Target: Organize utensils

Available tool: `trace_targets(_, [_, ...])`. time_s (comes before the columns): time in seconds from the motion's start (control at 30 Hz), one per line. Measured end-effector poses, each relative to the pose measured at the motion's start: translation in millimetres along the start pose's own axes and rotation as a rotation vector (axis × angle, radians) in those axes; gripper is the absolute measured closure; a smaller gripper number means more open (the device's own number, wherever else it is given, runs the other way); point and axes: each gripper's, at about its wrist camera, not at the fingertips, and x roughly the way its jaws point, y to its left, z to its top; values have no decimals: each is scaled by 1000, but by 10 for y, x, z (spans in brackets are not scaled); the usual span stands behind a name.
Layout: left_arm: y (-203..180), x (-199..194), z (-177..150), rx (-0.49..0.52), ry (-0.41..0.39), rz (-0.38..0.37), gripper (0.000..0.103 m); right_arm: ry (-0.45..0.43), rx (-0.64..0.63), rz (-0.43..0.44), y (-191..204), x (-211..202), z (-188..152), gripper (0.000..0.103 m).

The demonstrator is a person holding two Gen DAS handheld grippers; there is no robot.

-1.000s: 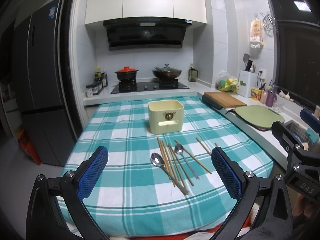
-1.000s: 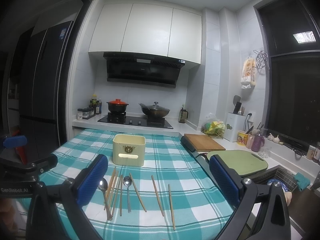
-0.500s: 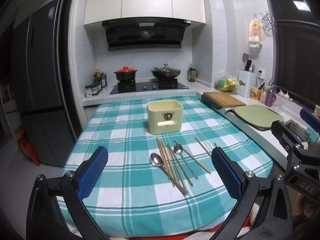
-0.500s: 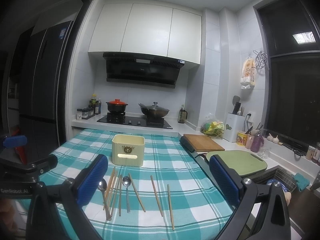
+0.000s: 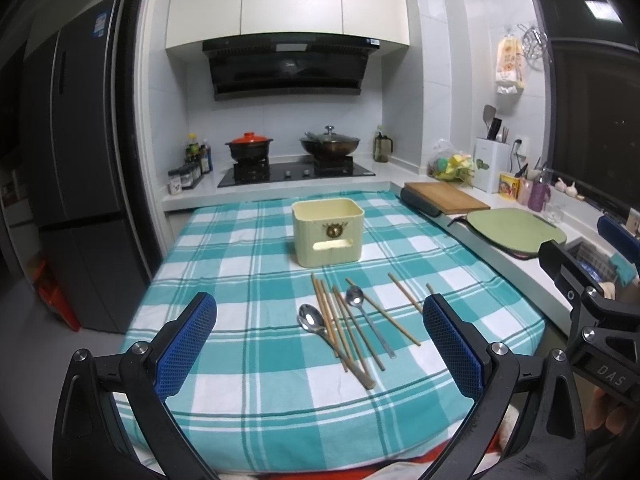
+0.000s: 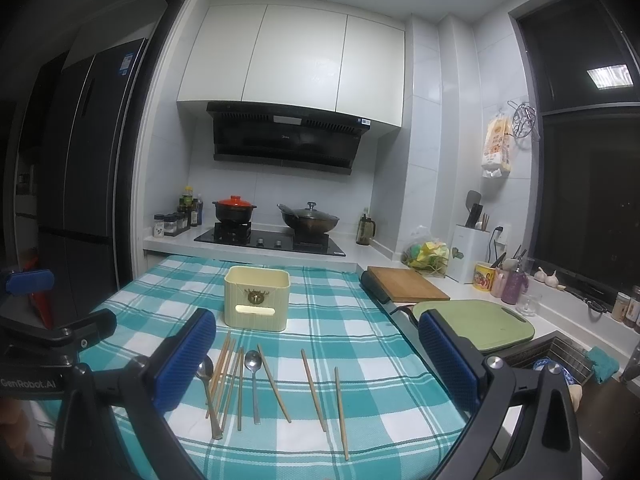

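A cream utensil box (image 5: pixel 328 237) stands on the teal checked tablecloth (image 5: pixel 240 280); it also shows in the right wrist view (image 6: pixel 257 301). In front of it lie several wooden chopsticks (image 5: pixel 336 326) and two metal spoons (image 5: pixel 311 322) (image 5: pixel 368 320). In the right wrist view the chopsticks (image 6: pixel 313 390) and spoons (image 6: pixel 253 376) lie between the fingers. My left gripper (image 5: pixel 318 346) is open and empty, held above the near table edge. My right gripper (image 6: pixel 316 354) is open and empty, to the right of the left one.
A wooden cutting board (image 5: pixel 444 197) and a green board (image 5: pixel 516 230) lie on the counter at right, beside a sink (image 6: pixel 556 356). A stove with a red-lidded pot (image 5: pixel 249 147) and a wok (image 5: pixel 330 145) is behind. A fridge (image 5: pixel 72 160) stands at left.
Both views have shifted only slightly; the utensils and box have not moved and both grippers stay open.
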Motion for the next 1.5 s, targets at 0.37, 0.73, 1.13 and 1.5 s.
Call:
trace_targets(0.37, [14, 106, -7, 9, 30, -4, 0, 21, -4, -2, 9, 84, -30, 0])
trace_targets(0.73, [24, 239, -27, 11, 66, 34, 0, 57, -14, 8, 57, 229, -68, 0])
trace_targets(1.13, [44, 635, -49, 11, 145, 61, 0, 139, -19, -18, 7, 613, -193, 0])
trace_targets(1.5, [93, 1158, -119, 4, 242, 99, 0, 261, -11, -55, -143, 1167, -440, 0])
